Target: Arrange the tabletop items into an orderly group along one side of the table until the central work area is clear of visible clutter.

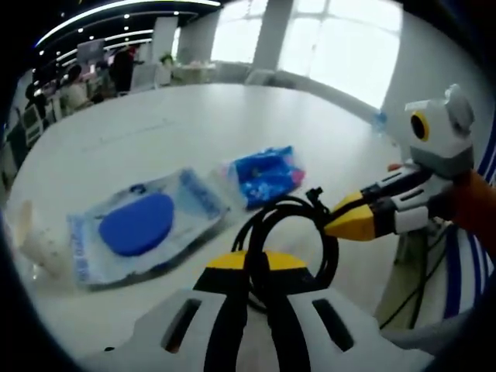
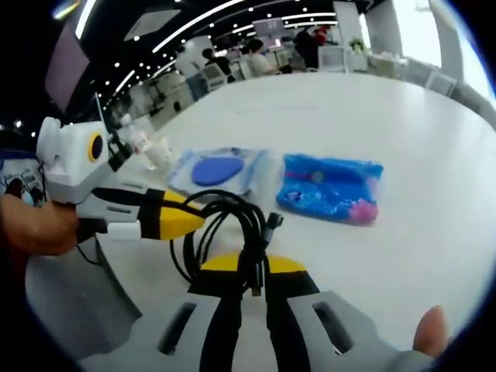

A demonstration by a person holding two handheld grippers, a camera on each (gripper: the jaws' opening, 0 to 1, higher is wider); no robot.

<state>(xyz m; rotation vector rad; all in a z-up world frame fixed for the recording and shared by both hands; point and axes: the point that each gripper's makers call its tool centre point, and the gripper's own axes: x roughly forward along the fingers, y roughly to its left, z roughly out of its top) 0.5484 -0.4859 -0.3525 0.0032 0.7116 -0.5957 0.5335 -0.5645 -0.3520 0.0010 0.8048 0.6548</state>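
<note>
A coiled black cable (image 1: 267, 214) hangs over the white table (image 1: 194, 116), close to its edge. My left gripper (image 1: 256, 267) is shut on the coil's near side, with strands running between its yellow tips. My right gripper (image 1: 337, 225) comes in from the right, shut on the cable's far end by the tie. In the right gripper view the cable (image 2: 232, 203) passes between my right gripper (image 2: 244, 271) jaws, and my left gripper (image 2: 190, 219) pinches it from the left. A clear packet with a blue disc (image 1: 139, 225) and a blue packet (image 1: 263, 174) lie flat on the table.
Small white bottles (image 2: 155, 151) stand beyond the disc packet (image 2: 217, 169), beside the blue packet (image 2: 333, 190). A hand (image 2: 31, 225) holds the left gripper and a thumb (image 2: 430, 325) shows low right. People and chairs are far behind. The table edge drops off beside the grippers.
</note>
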